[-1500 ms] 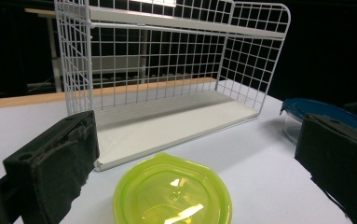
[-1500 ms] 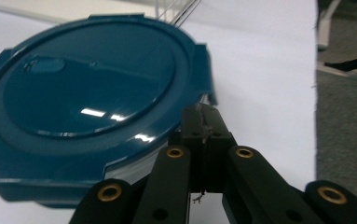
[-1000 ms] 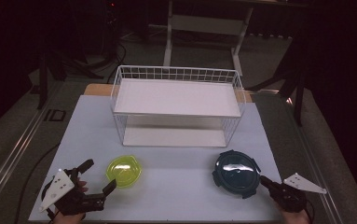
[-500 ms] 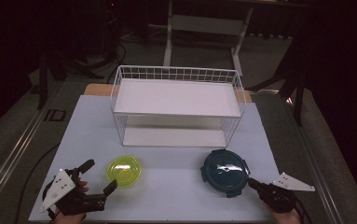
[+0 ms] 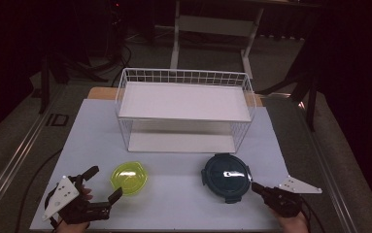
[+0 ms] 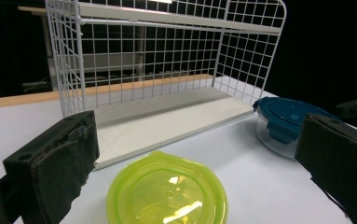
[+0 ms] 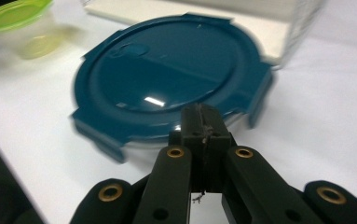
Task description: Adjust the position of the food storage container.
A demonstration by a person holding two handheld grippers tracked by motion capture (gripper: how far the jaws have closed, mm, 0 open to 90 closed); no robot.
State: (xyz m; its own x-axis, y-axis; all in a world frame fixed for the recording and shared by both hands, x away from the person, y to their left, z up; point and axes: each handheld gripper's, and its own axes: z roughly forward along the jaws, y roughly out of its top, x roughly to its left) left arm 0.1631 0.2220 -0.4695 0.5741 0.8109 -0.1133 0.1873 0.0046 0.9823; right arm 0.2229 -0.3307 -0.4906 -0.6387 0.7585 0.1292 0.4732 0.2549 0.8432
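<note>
A round container with a dark blue clip lid stands on the white table in front of the wire rack. My right gripper is shut with nothing between its jaws, and its tips rest against the container's near right rim. A small clear container with a yellow-green lid sits to the left. My left gripper is open just left of it, its pads apart and touching nothing. The blue container appears beyond the yellow one.
A white wire rack with two white shelves stands at the middle of the table. The table's front edge runs just under both hands. Dark floor, cables and a stand lie beyond the table.
The blue container has slid to the left across the table, with my shut right gripper following at its rim. The left gripper and the yellow container have stayed where they were.
</note>
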